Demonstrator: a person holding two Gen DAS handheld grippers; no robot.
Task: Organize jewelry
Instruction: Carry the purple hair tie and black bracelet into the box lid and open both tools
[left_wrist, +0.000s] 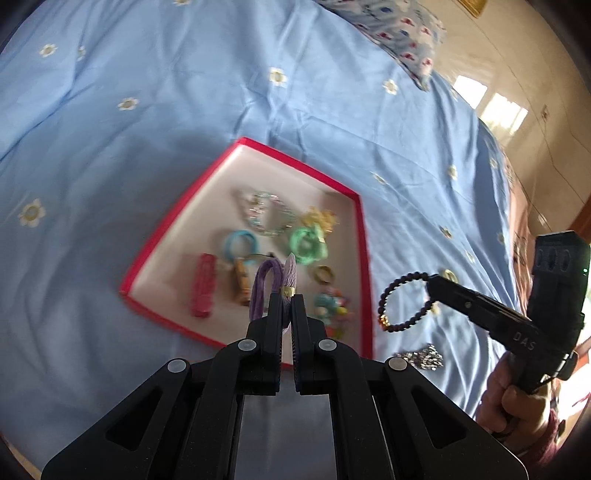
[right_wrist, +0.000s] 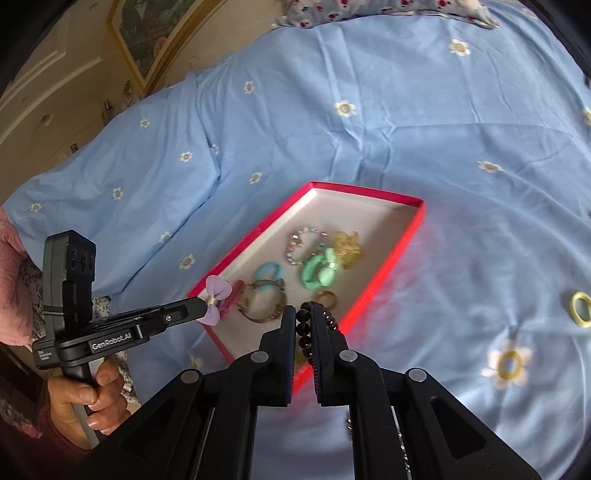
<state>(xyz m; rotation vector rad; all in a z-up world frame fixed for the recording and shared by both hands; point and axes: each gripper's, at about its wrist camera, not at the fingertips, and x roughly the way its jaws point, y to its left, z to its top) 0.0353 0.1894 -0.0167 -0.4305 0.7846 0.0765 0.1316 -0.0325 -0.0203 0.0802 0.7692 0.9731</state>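
Currently my left gripper pinches a purple bow above the red tray. My right gripper clamps a dark bead bracelet beside it.

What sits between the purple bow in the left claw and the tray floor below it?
Nothing blocks the drop. The left claw holds the bow above the near part of the open red tray. The floor below is crowded, though: a watch and a pink clip lie there.

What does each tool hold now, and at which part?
The left tool pinches the purple bow at its gold middle band. The right tool grips the dark bead bracelet by a few beads.
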